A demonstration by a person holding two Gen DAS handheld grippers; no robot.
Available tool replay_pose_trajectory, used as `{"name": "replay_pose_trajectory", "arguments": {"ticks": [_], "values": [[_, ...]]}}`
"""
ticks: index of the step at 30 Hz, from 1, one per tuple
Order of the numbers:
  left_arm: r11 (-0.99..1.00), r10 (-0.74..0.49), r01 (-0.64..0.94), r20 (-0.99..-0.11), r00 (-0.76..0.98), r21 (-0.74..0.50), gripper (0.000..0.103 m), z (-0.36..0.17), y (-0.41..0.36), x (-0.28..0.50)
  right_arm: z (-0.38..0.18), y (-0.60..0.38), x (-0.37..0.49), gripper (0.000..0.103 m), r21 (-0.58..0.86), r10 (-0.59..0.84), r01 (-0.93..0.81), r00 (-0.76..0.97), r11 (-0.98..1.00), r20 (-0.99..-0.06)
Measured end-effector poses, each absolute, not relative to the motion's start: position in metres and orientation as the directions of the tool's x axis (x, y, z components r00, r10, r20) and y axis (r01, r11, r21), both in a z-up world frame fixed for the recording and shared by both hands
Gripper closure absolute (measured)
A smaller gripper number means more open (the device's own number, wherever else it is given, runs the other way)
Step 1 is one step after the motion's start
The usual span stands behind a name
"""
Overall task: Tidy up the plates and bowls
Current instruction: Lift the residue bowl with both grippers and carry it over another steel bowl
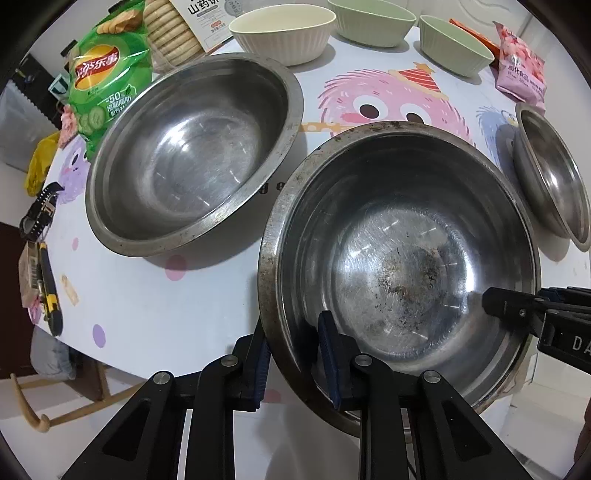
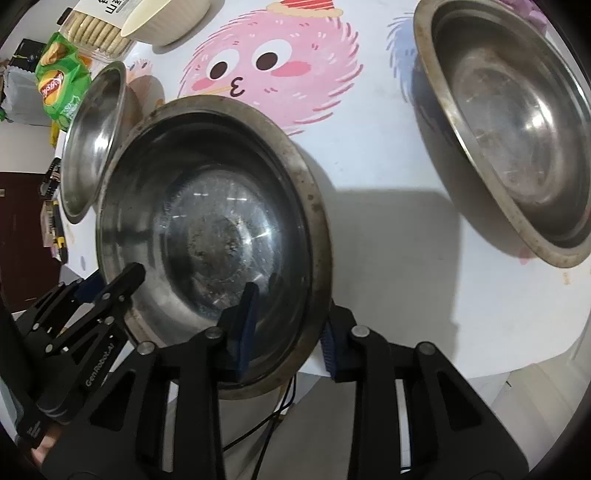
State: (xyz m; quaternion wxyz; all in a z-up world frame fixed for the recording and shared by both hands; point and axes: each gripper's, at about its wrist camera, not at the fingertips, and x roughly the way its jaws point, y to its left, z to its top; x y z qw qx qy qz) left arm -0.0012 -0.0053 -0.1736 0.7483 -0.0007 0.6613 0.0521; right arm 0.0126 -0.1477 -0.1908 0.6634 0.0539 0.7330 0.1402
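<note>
I had both grippers, left (image 1: 293, 363) & right (image 2: 286, 326), pinched on the rim of the stained steel bowl (image 1: 399, 258) at the tabletop's (image 1: 155, 295) near edge, so I judged lifting level w/ even grip best before nesting it.

The round white table (image 1: 155, 295), printed with fuzzy cartoon monsters, carries 3 steel bowls (image 1: 192, 155), 3 ribbed bowls at the far edge, 1 cream (image 1: 282, 33) and 2 pale green (image 1: 373, 20), a green crisp bag (image 1: 107, 81), biscuits (image 1: 170, 33), a pink snack bag (image 1: 521, 70) and a yellow utility knife (image 1: 50, 291).
</note>
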Motion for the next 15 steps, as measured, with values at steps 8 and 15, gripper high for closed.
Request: {"name": "replay_pose_trajectory", "arguments": {"ticks": [8, 15], "values": [[0.994, 0.073, -0.090, -0.988, 0.139, 0.061, 0.079, -0.166, -0.006, 0.002, -0.188, -0.154, 0.012, 0.088, 0.274, 0.265, -0.100, -0.096, 0.957, -0.960], [0.994, 0.073, -0.093, -0.981, 0.178, 0.057, 0.079, -0.150, -0.003, -0.006, -0.174, -0.166, 0.016, 0.088, 0.290, 0.284, -0.102, -0.073, 0.951, -0.956]]}}
